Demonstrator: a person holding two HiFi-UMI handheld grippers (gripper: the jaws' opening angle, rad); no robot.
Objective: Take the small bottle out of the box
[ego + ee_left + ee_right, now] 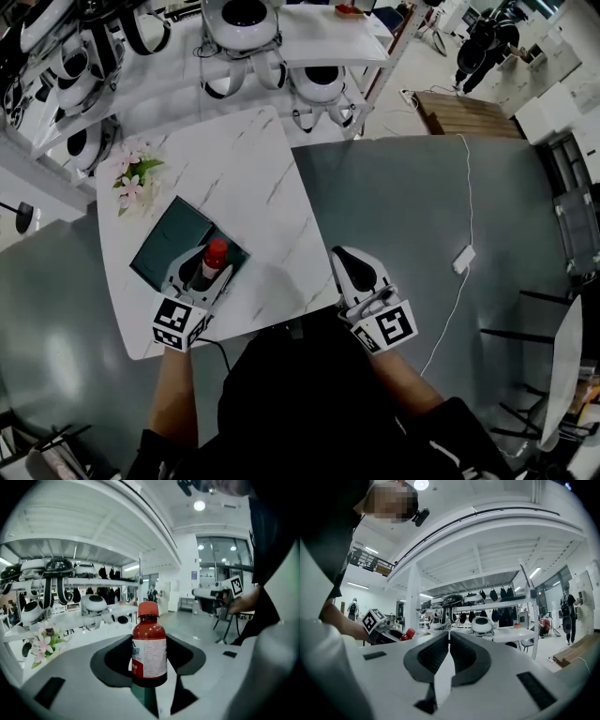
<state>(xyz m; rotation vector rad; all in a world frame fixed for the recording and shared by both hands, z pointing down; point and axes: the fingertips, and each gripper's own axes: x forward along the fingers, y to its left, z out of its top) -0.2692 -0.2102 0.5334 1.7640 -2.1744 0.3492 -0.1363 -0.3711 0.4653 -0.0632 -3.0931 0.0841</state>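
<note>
My left gripper (202, 272) grips the bottle (149, 649): the two dark pads press on its label from both sides. The bottle stands upright between them, its long axis vertical and the red cap on top. From the head view it is at the near right corner of the box (167, 240), and I cannot tell if its base is out of the box already. I judge the next move goes straight up along this axis, then sideways to the bare table (272, 187). My right gripper (449, 641) is closed on nothing and stays well apart, at the table edge.
</note>
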